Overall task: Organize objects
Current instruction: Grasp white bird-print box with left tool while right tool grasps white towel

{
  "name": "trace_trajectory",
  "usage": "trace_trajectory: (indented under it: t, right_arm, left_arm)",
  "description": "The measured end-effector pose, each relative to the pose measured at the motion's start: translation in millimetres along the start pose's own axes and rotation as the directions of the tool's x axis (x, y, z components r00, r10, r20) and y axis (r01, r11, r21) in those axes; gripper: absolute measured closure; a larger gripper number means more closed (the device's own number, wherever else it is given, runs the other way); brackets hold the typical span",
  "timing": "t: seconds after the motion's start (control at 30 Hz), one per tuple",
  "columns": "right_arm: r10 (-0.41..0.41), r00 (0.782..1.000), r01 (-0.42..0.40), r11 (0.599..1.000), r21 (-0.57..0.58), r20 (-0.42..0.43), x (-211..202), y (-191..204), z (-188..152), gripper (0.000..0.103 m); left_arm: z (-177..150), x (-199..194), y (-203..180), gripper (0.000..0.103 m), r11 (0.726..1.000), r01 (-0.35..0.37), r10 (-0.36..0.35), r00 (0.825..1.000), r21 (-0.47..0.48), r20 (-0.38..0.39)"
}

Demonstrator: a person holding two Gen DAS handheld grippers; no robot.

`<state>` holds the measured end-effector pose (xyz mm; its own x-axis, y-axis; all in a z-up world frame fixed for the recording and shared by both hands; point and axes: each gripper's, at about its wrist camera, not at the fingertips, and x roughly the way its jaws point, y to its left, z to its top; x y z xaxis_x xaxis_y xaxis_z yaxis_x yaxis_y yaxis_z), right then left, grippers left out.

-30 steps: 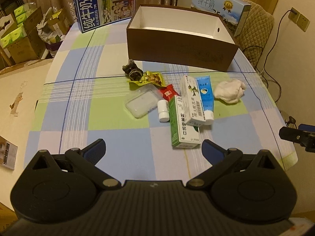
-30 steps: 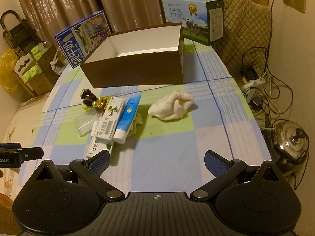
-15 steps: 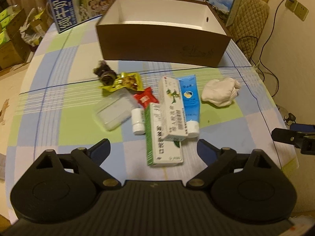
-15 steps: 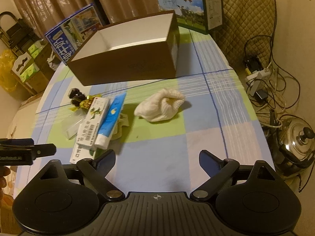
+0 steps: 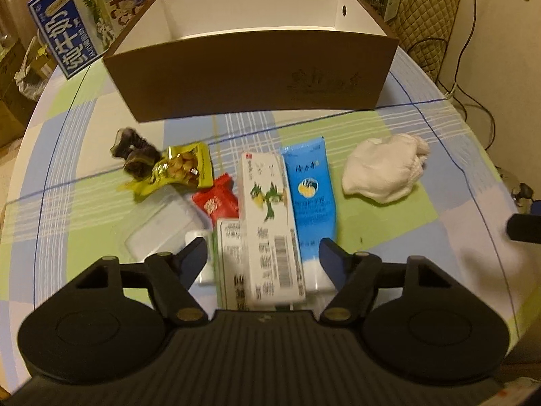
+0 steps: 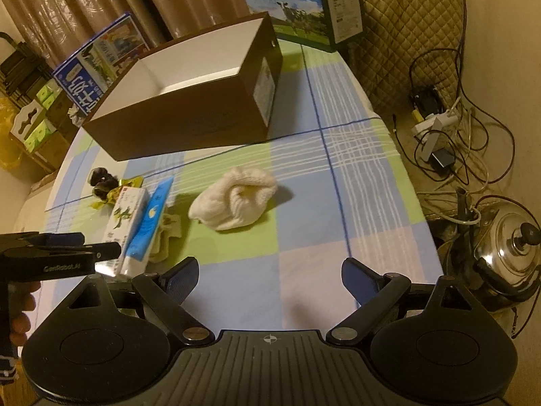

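My left gripper [image 5: 263,258] hovers low over a pile of items, its jaws closing. Between its fingers lie a white carton with a green tree [image 5: 267,223], a green-and-white carton [image 5: 230,247] under it, and the cap end of a blue tube [image 5: 311,196]. The pads do not press on anything. My right gripper [image 6: 270,275] stands open over bare tablecloth, just short of a white cloth bundle [image 6: 233,203]. Further back stands an open brown box [image 5: 250,77] with a white inside. A clear case [image 5: 165,230], a red sachet [image 5: 216,203], a yellow snack packet [image 5: 179,169] and a dark object [image 5: 132,149] lie left of the cartons.
A blue milk carton [image 5: 77,17] leans behind the box on the left, and another carton [image 6: 297,3] stands at the back right. Beyond the table's right edge are a quilted chair [image 6: 405,34], floor cables [image 6: 439,125] and a steel pot [image 6: 507,247].
Both grippers have come forward and down toward the table. The left jaws have narrowed around the stacked cartons. The right gripper has drawn nearer to the white cloth bundle.
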<state>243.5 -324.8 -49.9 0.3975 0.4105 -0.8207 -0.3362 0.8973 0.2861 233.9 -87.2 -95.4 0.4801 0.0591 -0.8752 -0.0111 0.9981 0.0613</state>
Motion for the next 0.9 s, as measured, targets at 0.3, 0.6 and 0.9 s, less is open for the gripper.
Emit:
trace_trajectory:
  t: [0.3,0.6,0.9]
  right_arm:
    - [-0.001,1.0,0.001,0.999,0.034,-0.012,5,-26,10,0.013]
    - [-0.003,1.0,0.004,0.998,0.06,-0.027,13,-40,15,0.013]
    - [0.025,0.999,-0.025,1.0,0.011,-0.021,27,-22,22,0.013]
  left_arm:
    - [16,31,-7,0.058,0.997,-0.049,0.051,0.998,0.052,-0.043]
    - [21,46,-6,0.069,0.991,-0.088,0.096,0.993,0.098,-0.076]
    - [12,32,10,0.07,0.994,-0.079,0.082,0.996,0.07,-0.037]
